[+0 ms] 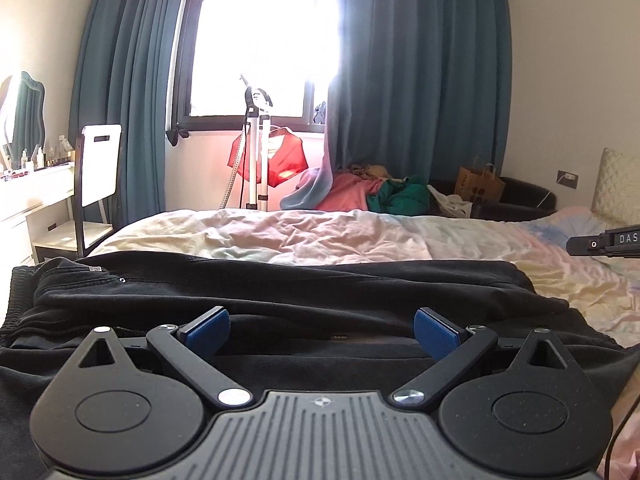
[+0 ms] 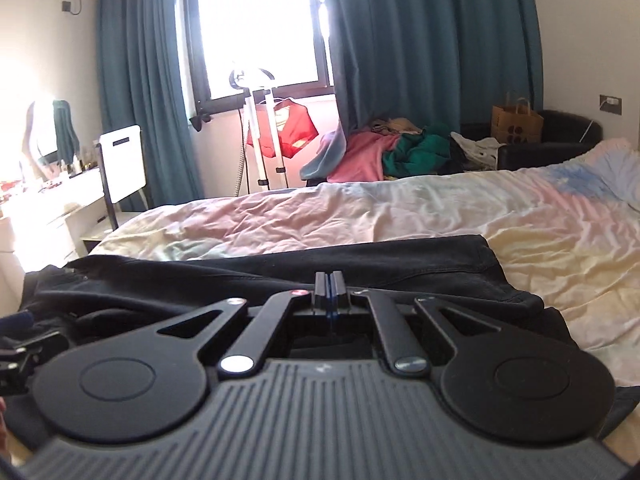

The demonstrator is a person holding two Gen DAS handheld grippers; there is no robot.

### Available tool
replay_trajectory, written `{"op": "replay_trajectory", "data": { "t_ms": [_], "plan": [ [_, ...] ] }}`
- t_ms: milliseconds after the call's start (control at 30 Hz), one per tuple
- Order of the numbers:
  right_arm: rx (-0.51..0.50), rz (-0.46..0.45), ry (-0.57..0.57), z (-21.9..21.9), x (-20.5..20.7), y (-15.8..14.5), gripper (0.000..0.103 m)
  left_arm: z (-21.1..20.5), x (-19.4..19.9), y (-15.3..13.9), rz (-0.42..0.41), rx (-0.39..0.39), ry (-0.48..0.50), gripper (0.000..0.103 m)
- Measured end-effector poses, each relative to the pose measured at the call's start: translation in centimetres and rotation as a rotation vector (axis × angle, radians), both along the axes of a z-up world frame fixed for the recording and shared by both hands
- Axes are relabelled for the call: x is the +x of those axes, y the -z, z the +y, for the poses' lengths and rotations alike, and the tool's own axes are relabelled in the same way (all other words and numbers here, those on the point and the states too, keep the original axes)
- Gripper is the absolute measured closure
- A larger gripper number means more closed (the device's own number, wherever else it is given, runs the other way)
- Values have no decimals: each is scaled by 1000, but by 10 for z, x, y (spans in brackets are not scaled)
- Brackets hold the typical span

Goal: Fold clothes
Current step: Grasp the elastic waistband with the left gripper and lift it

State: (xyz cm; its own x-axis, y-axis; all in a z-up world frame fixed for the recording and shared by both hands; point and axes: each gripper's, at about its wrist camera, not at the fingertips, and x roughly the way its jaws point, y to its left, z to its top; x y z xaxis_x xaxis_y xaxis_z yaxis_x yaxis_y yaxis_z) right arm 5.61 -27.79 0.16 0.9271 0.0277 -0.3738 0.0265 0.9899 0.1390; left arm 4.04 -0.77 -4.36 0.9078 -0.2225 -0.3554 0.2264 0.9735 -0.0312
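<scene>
A black garment (image 1: 280,288) lies folded lengthwise across the near side of the bed; it also shows in the right wrist view (image 2: 360,264). My left gripper (image 1: 322,330) is open, its blue pads (image 1: 210,330) spread wide just above the cloth, holding nothing. My right gripper (image 2: 329,282) is shut with its fingers pressed together above the garment; nothing shows between them. The right gripper's tip shows at the right edge of the left wrist view (image 1: 600,242), and part of the left gripper at the left edge of the right wrist view (image 2: 24,344).
The bed (image 1: 320,236) has a wrinkled pastel sheet (image 2: 480,216). Beyond it are a pile of clothes (image 1: 372,192), a garment steamer stand (image 1: 256,152), a paper bag (image 1: 480,184), a black chair (image 2: 552,140), teal curtains and a white desk (image 1: 36,192) at the left.
</scene>
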Motion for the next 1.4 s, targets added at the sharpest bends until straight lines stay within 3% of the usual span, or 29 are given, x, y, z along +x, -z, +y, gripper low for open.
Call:
{"op": "replay_trajectory", "data": {
  "t_ms": [300, 367, 500, 667, 767, 900, 1000, 1233, 1400],
  "plan": [
    [90, 58, 23, 3, -28, 15, 99, 26, -17, -2, 63, -13, -77, 3],
    [109, 60, 29, 0, -30, 16, 99, 44, -18, -6, 75, -6, -150, 3],
    [106, 60, 47, -3, -34, 17, 98, 82, -18, -20, 99, 85, -316, 3],
    [129, 67, 60, -10, -34, 19, 98, 156, -21, -40, 202, 38, -452, 3],
    [100, 65, 81, -8, -34, 18, 98, 209, -23, -42, 333, -98, -534, 3],
    [112, 70, 79, -11, -34, 19, 98, 285, -28, -24, 575, -399, -680, 3],
    [112, 77, 86, -13, -34, 21, 98, 320, -42, -4, 686, -598, -775, 4],
    [157, 87, 89, -21, -34, 22, 98, 322, -40, 27, 753, -642, -805, 17],
    [256, 105, 114, -38, -34, 26, 97, 318, -35, 30, 687, -683, -800, 18]
  ]
}}
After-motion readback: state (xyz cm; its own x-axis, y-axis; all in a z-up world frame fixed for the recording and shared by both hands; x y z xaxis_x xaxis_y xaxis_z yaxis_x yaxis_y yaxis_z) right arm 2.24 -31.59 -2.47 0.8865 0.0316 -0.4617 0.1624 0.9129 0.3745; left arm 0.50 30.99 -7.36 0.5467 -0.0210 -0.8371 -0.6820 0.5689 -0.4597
